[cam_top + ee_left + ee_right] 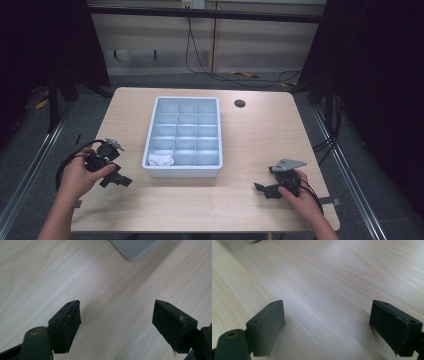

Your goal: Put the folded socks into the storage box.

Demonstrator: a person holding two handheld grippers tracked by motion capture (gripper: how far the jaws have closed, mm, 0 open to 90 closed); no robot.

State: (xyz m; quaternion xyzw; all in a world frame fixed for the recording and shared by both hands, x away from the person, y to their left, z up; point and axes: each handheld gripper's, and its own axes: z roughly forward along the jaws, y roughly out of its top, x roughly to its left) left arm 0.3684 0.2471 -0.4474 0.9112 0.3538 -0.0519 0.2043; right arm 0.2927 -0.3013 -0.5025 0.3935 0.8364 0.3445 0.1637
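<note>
A pale blue divided tray (216, 131) stands in the middle of the wooden table (260, 135). A crumpled white item (160, 160) lies in its near-left compartment. My left gripper (121, 180) rests on the table just left of the tray's near corner, held by a hand. In the left gripper view that gripper (116, 316) is open, with bare wood between its jaws and the tray's corner (133, 248) ahead. My right gripper (258, 189) lies near the table's front right, pointing left. In the right gripper view it (327, 317) is open over bare wood.
A round cable hole (240, 103) sits in the table behind the tray's right side. Black cables (210, 72) trail across the floor beyond the table. Metal rails (345, 165) run along both sides. Bare wood lies between the two grippers.
</note>
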